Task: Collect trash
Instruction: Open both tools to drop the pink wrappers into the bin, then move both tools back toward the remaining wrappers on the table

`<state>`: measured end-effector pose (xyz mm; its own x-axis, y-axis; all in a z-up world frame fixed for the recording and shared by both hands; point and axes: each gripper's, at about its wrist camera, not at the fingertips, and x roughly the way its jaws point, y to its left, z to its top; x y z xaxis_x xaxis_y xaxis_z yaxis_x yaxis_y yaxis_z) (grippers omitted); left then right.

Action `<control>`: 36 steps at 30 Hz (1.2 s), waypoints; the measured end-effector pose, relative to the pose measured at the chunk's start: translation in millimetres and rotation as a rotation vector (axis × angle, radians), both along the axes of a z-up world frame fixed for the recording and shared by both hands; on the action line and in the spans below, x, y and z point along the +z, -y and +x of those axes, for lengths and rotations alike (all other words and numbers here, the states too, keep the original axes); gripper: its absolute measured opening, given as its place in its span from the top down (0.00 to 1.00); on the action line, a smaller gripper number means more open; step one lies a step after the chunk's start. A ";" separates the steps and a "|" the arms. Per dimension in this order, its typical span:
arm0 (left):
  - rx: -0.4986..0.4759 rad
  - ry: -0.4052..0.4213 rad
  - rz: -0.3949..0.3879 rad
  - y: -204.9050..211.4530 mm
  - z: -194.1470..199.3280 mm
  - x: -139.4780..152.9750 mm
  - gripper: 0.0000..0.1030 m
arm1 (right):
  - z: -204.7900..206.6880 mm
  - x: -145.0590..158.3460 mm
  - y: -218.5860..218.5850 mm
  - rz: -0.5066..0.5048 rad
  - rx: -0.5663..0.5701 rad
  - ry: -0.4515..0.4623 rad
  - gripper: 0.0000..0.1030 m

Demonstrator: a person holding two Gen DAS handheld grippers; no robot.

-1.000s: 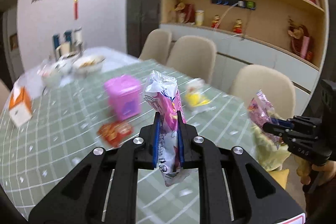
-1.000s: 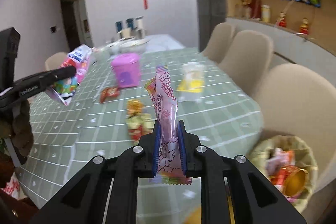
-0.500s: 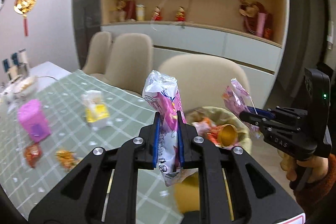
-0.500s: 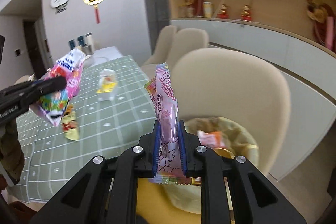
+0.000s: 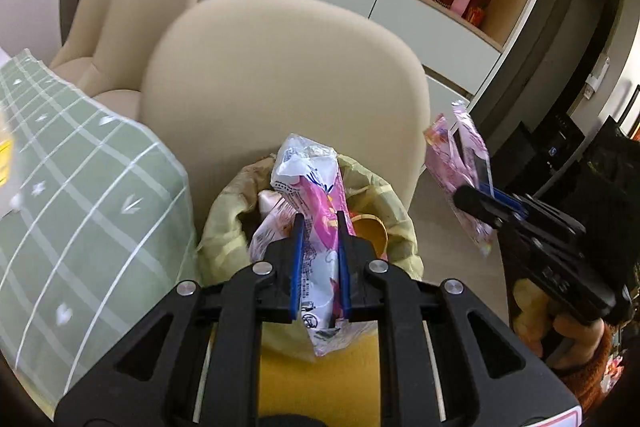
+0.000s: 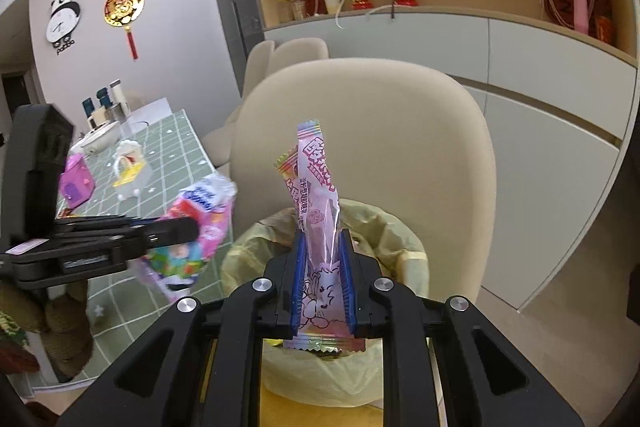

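Observation:
My left gripper (image 5: 319, 227) is shut on a white and pink snack bag (image 5: 310, 187), held upright right above the trash bin lined with a yellow bag (image 5: 400, 223). Wrappers and a gold can (image 5: 370, 227) lie inside the bin. My right gripper (image 6: 322, 243) is shut on a pale pink candy wrapper (image 6: 318, 183), also over the bin (image 6: 384, 227). In the left wrist view the right gripper (image 5: 478, 201) sits to the right of the bin with its wrapper (image 5: 460, 163). In the right wrist view the left gripper (image 6: 184, 229) with its bag (image 6: 200, 223) is at the left.
A beige chair (image 5: 280, 75) stands directly behind the bin, with more chairs (image 5: 132, 11) beyond. The table with a green checked cloth (image 5: 76, 195) is at the left; a pink box (image 6: 74, 181) and a yellow and white packet (image 6: 128, 169) lie on it. Cabinets and shelves line the back wall.
Both grippers have swung from over the table to the right and down, ending over the bin beside the chair. Each keeps its hold on its wrapper.

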<state>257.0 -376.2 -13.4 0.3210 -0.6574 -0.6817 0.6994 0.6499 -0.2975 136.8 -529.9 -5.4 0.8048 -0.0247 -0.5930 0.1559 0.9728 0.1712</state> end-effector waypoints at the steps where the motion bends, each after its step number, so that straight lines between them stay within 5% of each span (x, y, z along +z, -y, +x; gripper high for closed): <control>1: 0.000 0.001 0.010 8.2 4.8 -4.2 0.88 | 1.6 -2.9 3.3 0.004 -0.003 -0.005 0.84; 5: -0.005 -0.018 0.044 30.4 21.0 -20.1 0.88 | 6.5 -10.2 9.0 0.012 -0.009 -0.017 0.84; 8: -0.010 -0.068 0.065 41.9 35.5 -35.1 0.66 | 10.3 -17.1 14.6 0.022 -0.014 -0.024 0.84; 12: 0.000 -0.071 0.061 35.2 38.4 -35.5 0.61 | 19.9 -26.1 18.0 0.038 -0.010 -0.036 0.84; 18: 0.027 -0.046 0.083 -0.6 20.5 -16.3 0.58 | 47.0 -54.4 18.2 0.036 -0.013 -0.078 0.84; 26: 0.015 -0.011 0.083 -52.7 -11.1 11.2 0.55 | 95.7 -122.5 -5.8 0.070 0.053 -0.283 0.84; 31: 0.064 -0.001 0.042 -92.8 -16.1 21.6 0.51 | 97.1 -117.0 -13.9 0.042 0.027 -0.269 0.82; 34: 0.103 -0.005 0.026 -116.6 -16.1 23.6 0.51 | 87.5 -107.7 -15.1 0.034 0.009 -0.245 0.67; 36: 0.133 -0.011 0.015 -134.0 -16.8 24.7 0.51 | 80.1 -101.0 -17.5 0.008 0.004 -0.239 0.67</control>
<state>240.2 -242.2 11.3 0.3969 -0.5996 -0.6950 0.6034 0.7410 -0.2947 216.8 -512.4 -106.4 0.6420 -0.0164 -0.7665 0.1893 0.9722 0.1378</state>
